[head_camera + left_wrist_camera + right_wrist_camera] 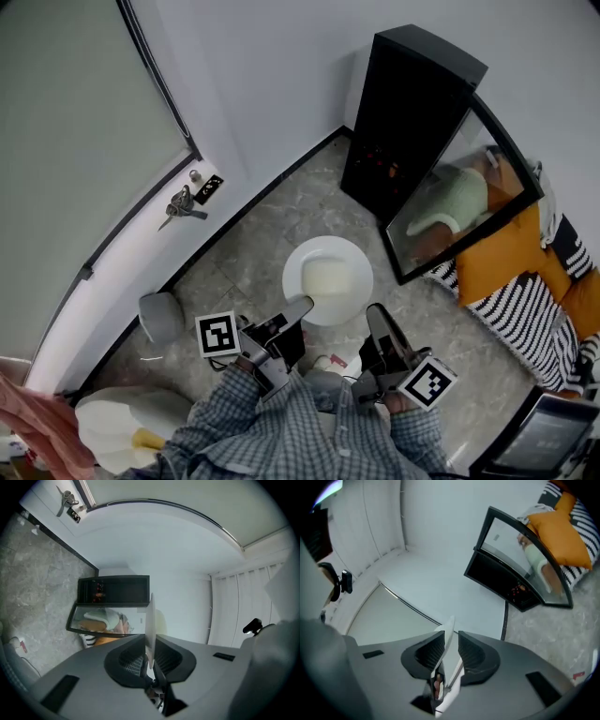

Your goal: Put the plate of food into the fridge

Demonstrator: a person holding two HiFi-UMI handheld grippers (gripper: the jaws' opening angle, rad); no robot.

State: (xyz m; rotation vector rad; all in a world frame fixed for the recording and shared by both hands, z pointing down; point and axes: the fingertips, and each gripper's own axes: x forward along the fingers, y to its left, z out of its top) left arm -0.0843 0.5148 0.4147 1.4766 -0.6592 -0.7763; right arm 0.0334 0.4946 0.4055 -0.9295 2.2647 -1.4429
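Left gripper (300,311) and right gripper (375,321) both clenched on the plate (330,247) rim. Only the head view shows the pale food (328,279), grey stone floor (281,211) and open black fridge (403,112) far right.

No lettering or numbers seem legible anywhere in view.
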